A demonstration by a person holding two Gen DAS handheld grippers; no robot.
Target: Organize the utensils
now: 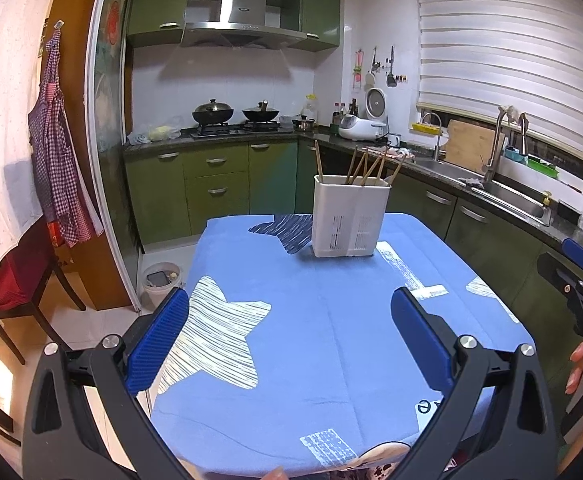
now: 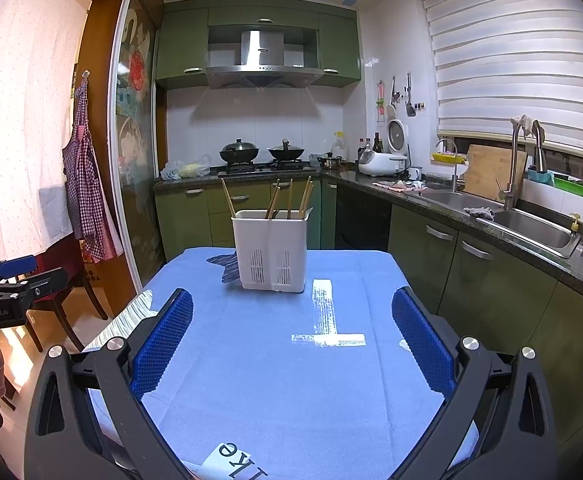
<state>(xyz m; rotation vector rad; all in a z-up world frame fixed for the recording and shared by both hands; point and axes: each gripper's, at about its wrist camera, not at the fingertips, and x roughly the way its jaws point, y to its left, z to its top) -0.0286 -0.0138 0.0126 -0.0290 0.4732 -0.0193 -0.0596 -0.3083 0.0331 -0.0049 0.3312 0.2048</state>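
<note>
A white two-compartment utensil holder (image 1: 349,216) (image 2: 269,250) stands upright at the far end of a table covered with a blue star-print cloth (image 1: 311,320) (image 2: 271,360). Several wooden chopsticks (image 1: 365,166) (image 2: 289,200) stick up out of it, one (image 1: 318,160) leaning apart at the left. My left gripper (image 1: 289,324) hangs open over the near half of the table, nothing between its blue pads. My right gripper (image 2: 291,324) is likewise open and holds nothing. Each gripper shows at the edge of the other's view, held by a hand.
Green kitchen cabinets (image 1: 219,184) and a dark countertop wrap behind and to the right of the table, with a stove and woks (image 2: 261,154), a rice cooker (image 2: 383,160) and a steel sink (image 2: 531,228). A wooden chair (image 1: 15,280) and small bin (image 1: 161,280) stand left.
</note>
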